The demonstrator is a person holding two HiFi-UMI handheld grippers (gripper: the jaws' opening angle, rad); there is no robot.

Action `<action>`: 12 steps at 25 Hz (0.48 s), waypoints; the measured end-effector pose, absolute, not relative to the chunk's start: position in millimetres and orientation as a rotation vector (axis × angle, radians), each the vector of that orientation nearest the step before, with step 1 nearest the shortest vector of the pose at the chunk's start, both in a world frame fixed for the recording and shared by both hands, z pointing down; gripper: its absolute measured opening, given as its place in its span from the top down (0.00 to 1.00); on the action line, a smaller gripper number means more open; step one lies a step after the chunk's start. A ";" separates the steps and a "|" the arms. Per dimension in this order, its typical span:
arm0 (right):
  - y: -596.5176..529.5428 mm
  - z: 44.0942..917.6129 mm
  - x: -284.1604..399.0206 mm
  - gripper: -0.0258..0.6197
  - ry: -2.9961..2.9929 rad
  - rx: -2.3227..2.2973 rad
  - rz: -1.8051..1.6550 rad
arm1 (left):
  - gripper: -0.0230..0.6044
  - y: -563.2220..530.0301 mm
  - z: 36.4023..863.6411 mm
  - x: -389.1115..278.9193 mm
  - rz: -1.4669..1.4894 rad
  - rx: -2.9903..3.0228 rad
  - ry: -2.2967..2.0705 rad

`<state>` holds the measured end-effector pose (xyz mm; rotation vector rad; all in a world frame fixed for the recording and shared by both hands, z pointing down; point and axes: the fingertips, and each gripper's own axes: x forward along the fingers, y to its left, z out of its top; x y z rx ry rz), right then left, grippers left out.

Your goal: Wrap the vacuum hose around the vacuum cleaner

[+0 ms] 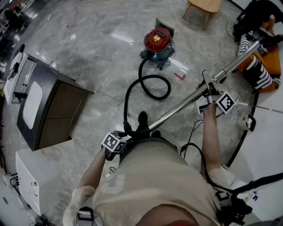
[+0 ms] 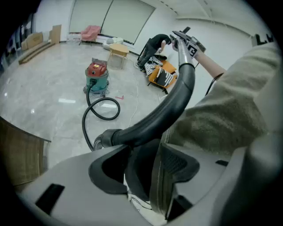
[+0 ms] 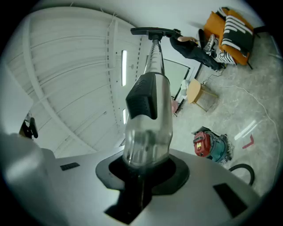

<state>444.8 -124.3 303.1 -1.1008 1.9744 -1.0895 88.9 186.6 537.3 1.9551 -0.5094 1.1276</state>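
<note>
A red and teal vacuum cleaner [image 1: 158,42] stands on the marble floor ahead. Its black hose [image 1: 148,86] loops across the floor to a curved black handle [image 2: 163,112]. My left gripper [image 1: 126,137] is shut on that handle low in front of the person's body, and the handle passes between its jaws [image 2: 141,172]. A long metal wand [image 1: 185,103] runs from the handle up to the right. My right gripper [image 1: 208,92] is shut on the wand partway along. In the right gripper view the wand [image 3: 148,128] rises from the jaws [image 3: 143,170] to the floor nozzle [image 3: 154,32].
A dark cabinet [image 1: 44,103] and a white box [image 1: 26,181] stand at the left. A wooden stool [image 1: 204,6] is beyond the vacuum. An orange and striped pile [image 1: 261,66] lies at the right. Black cables [image 1: 194,150] hang by the person's right side.
</note>
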 end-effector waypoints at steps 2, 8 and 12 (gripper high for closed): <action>-137.1 291.3 427.9 0.84 2.045 -1.093 -1.059 | 0.58 173.6 544.1 86.6 1.095 1.955 -0.468; -196.5 285.3 407.6 0.84 2.116 -1.190 -1.074 | 0.58 122.2 554.8 95.3 1.186 2.034 -0.255; -221.0 282.0 398.4 0.84 2.112 -1.229 -1.080 | 0.58 95.6 558.3 93.5 1.212 2.045 -0.164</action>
